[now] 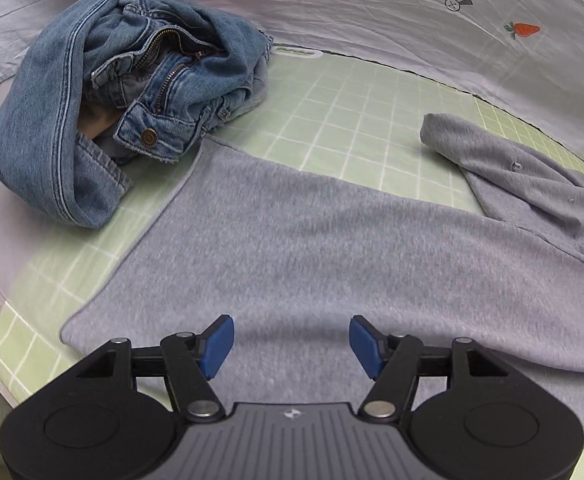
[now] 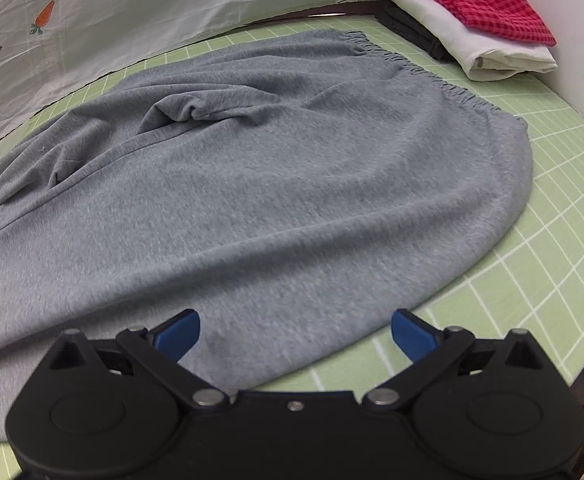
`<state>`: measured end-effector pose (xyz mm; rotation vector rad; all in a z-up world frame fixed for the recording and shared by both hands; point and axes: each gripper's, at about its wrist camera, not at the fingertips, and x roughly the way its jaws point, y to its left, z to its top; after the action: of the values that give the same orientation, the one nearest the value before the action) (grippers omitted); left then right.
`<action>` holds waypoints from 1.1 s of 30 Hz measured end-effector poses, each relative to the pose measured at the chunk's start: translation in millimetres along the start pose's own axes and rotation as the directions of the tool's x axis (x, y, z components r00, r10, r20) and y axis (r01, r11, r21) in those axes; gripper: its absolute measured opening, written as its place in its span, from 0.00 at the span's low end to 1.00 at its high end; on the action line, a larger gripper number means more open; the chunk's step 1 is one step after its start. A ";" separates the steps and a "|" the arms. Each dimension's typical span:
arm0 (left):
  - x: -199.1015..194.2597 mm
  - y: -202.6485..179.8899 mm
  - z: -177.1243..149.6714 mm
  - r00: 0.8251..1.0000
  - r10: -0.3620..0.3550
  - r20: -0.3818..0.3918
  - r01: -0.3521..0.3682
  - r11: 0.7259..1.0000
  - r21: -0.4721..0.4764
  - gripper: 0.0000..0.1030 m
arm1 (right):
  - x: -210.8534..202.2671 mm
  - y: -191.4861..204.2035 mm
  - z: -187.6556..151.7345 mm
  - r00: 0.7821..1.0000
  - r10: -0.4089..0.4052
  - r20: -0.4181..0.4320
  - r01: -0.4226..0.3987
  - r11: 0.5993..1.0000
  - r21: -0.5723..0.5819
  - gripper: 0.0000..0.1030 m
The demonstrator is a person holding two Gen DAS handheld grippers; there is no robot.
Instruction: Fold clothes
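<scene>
A grey knit garment (image 1: pixel 311 240) lies spread on the green grid mat (image 1: pixel 351 120), with one sleeve-like end (image 1: pixel 531 168) folded over at the right. In the right wrist view the same grey garment (image 2: pixel 272 184) shows a gathered elastic edge (image 2: pixel 431 76) at the far right and a bunched fold near its middle. My left gripper (image 1: pixel 292 346) hovers open over the garment's near edge, blue pads apart, nothing between them. My right gripper (image 2: pixel 295 334) is open above the garment's near right corner, where cloth meets mat.
A crumpled pile of blue jeans (image 1: pixel 124 92) sits at the mat's far left, touching the grey garment's corner. Folded clothes, a red checked piece (image 2: pixel 483 4) on a white one (image 2: pixel 471 44), are stacked at the far right. A pale printed sheet (image 2: pixel 92 32) rises behind the mat.
</scene>
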<state>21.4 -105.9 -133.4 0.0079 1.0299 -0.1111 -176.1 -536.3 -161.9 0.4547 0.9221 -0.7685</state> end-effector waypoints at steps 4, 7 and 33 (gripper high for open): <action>-2.4 -17.4 -23.2 0.999 0.010 -0.047 -0.012 0.999 -0.043 0.63 | 4.7 -36.5 12.2 1.000 -0.014 -0.008 0.015 0.999 0.030 1.00; -2.9 -25.9 -37.8 0.997 0.012 -0.079 -0.019 0.996 -0.091 0.63 | 13.0 -58.9 18.5 1.000 -0.015 -0.024 0.016 0.998 0.063 1.00; -29.6 -40.1 -63.9 0.996 0.059 -0.073 -0.076 0.959 -0.272 0.01 | 16.0 -130.9 41.3 0.999 0.004 0.048 -0.006 0.999 0.050 0.01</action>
<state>-52.2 -139.4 -139.1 -0.2072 1.1010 0.0960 -246.9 -654.9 -157.1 0.4809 0.8585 -0.7964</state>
